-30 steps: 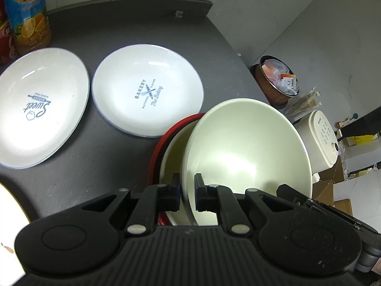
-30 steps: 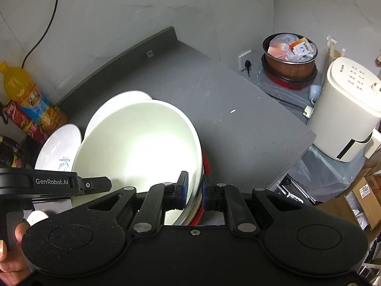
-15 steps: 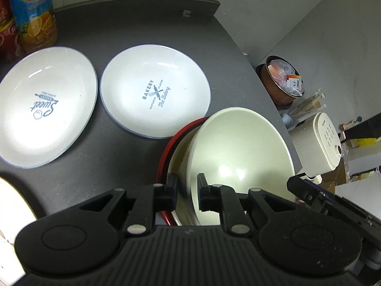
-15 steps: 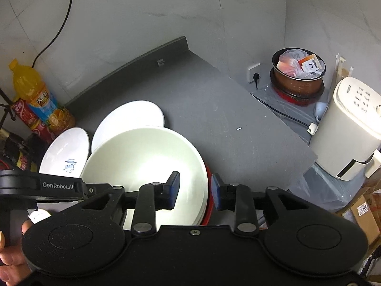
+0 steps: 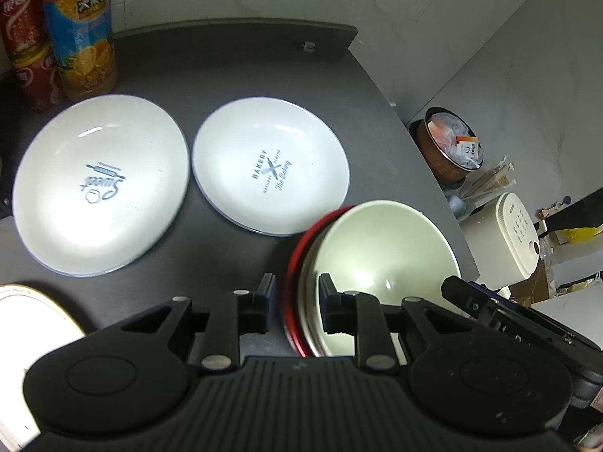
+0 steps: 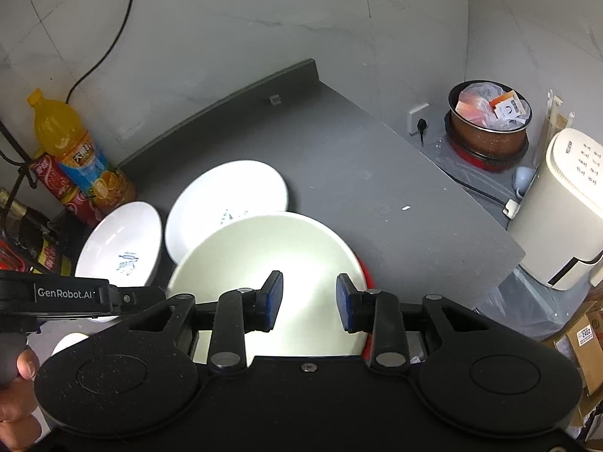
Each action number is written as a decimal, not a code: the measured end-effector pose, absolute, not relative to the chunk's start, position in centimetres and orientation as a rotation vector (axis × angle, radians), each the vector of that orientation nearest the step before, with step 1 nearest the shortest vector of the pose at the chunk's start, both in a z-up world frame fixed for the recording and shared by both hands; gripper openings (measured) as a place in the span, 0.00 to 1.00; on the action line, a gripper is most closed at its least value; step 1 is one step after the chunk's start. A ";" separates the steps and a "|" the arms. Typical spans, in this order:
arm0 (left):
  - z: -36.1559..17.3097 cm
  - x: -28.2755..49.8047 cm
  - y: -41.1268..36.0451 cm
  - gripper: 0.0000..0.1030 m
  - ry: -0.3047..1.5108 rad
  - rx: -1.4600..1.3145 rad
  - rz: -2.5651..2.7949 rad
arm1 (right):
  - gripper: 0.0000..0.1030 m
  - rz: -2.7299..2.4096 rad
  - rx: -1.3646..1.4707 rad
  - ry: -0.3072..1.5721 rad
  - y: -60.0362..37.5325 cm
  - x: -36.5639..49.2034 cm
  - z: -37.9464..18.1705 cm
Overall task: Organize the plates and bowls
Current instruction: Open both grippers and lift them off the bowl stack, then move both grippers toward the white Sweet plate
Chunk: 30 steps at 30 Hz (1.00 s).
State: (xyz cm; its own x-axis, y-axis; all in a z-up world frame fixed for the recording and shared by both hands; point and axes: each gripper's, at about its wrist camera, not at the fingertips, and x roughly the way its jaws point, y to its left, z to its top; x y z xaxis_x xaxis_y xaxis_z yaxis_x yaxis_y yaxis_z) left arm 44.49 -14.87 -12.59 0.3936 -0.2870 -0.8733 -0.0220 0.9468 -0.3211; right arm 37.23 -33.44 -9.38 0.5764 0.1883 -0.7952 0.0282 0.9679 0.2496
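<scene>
The dark grey bench [image 6: 377, 173] is bare over its far right half, up to a raised back edge and a right edge beyond which the floor drops away; the left half is crowded. The stacked bowls [image 5: 384, 248], cream nested in a red-rimmed one, sit near the bench's front right edge, their rim overlapping the near edge of the Bakery plate [image 5: 271, 165]. Just left of it, almost touching, lies the Sweet plate [image 5: 98, 184], and a juice bottle [image 5: 81, 34] and red cans [image 5: 26, 37] block the back left corner. The left tongs [image 5: 296, 305] have just been opening and straddle the bowls' left rim without pressing it; the right tongs [image 6: 309, 303] have also just been opening and stand apart over the cream bowl with nothing gripped. Only the left view shows a gold-rimmed plate [image 5: 26, 312] at the near left corner; only the right view shows a wall cable [image 6: 109, 41], a socket [image 6: 418, 118] and a hand [image 6: 19, 395] on the left handle. Both show a pot of rubbish [image 6: 490, 120] and a white appliance [image 6: 565, 207] on the floor
</scene>
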 end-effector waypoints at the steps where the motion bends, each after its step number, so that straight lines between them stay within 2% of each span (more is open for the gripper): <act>1: -12.4 44.4 -14.6 0.24 1.151 -0.300 -0.173 | 0.38 0.093 0.250 0.951 -33.3 37.2 -9.2; 4: -11.8 44.0 -13.9 0.39 1.130 -0.282 -0.160 | 0.50 0.085 0.248 0.930 -32.7 36.6 -8.6; 6: -11.5 43.7 -13.4 0.47 1.112 -0.272 -0.152 | 0.53 0.082 0.247 0.913 -32.1 36.2 -8.0; 10: -11.0 43.2 -12.4 0.52 1.100 -0.261 -0.158 | 0.68 0.066 0.257 0.890 -31.4 35.6 -7.4; 15: -10.7 42.9 -11.4 0.58 1.094 -0.262 -0.165 | 0.80 0.066 0.267 0.873 -30.5 35.2 -6.8; 20: -10.4 43.0 -10.7 0.58 1.080 -0.305 -0.171 | 0.84 0.088 0.262 0.868 -30.1 36.0 -6.7; 30: -9.9 45.5 -9.3 0.58 1.038 -0.370 -0.073 | 0.85 0.185 0.223 0.881 -29.4 40.3 -6.7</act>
